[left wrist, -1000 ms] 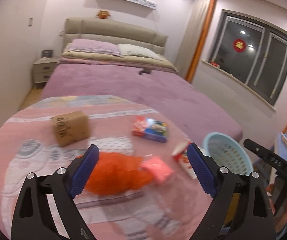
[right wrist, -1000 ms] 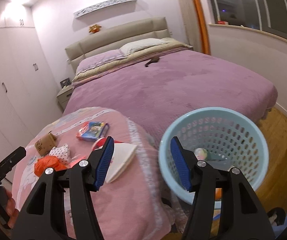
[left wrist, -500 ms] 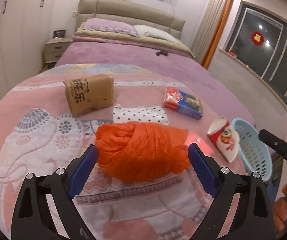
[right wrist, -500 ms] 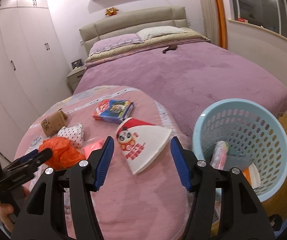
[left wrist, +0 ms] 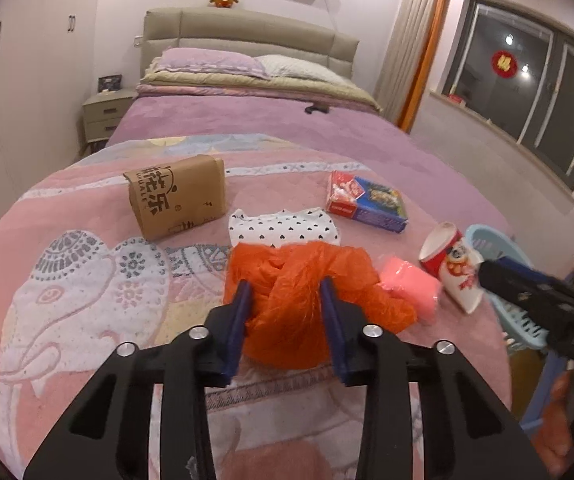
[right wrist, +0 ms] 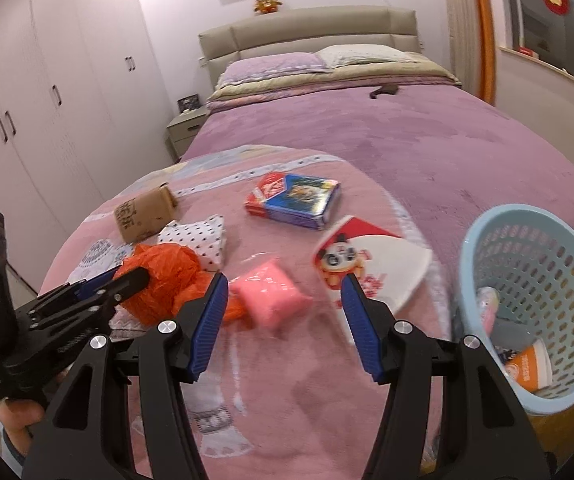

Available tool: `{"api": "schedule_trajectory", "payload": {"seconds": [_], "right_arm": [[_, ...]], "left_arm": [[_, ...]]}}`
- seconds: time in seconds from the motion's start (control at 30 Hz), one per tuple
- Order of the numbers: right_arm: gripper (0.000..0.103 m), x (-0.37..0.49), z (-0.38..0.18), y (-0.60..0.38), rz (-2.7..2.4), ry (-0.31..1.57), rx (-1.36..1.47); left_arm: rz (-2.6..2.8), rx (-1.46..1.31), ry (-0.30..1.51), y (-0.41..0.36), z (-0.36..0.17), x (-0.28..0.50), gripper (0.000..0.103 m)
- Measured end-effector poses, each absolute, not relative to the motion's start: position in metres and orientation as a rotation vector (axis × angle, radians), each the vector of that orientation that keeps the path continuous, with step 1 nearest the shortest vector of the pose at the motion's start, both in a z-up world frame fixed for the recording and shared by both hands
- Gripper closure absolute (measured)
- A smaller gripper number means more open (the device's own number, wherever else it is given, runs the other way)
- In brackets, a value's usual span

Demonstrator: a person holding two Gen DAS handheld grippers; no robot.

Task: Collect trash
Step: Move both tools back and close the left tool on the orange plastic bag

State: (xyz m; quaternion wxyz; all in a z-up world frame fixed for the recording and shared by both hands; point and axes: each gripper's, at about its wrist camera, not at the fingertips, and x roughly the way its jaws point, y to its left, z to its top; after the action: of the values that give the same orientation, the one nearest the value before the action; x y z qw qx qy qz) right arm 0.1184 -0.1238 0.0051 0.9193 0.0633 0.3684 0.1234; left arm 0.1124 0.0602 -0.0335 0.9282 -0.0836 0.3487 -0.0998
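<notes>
My left gripper (left wrist: 286,292) is shut on a crumpled orange plastic bag (left wrist: 307,280) lying on the pink blanket (left wrist: 87,280); it also shows in the right wrist view (right wrist: 159,276). My right gripper (right wrist: 283,288) is open and empty, above a pink packet (right wrist: 271,292) that lies between its fingers. A red and white paper cup (right wrist: 367,264) lies just right of it. A light blue basket (right wrist: 535,280) holding trash stands at the bed's right side.
A brown paper pack (left wrist: 175,200), a white heart-dotted packet (left wrist: 283,228) and a red and blue box (left wrist: 367,200) lie on the blanket behind the bag. The purple bed (right wrist: 407,140) stretches back to the headboard. Wardrobes (right wrist: 47,80) line the left wall.
My left gripper has closed its jaws onto the orange bag. My right gripper has swung left from the basket and paper cup to over the pink packet.
</notes>
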Motion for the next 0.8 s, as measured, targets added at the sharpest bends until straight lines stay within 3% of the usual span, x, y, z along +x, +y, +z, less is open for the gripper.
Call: {"api": "schedule_trajectory", "payload": {"seconds": [0.33, 0.67, 0.8], "right_arm": [[0.048, 0.13, -0.014, -0.099, 0.28, 0.788, 0.099], [0.048, 0.142, -0.031, -0.08, 0.219, 0.812, 0.05], [0.039, 0.154, -0.037, -0.081, 0.187, 0.852, 0.06]], "left_arm": [[-0.211, -0.183, 0.649, 0.087, -0.011, 0.082, 0.072], [-0.2, -0.24, 0.664, 0.103, -0.046, 0.077, 0.072], [-0.189, -0.204, 0.646, 0.098, -0.046, 0.074, 0.072]]}}
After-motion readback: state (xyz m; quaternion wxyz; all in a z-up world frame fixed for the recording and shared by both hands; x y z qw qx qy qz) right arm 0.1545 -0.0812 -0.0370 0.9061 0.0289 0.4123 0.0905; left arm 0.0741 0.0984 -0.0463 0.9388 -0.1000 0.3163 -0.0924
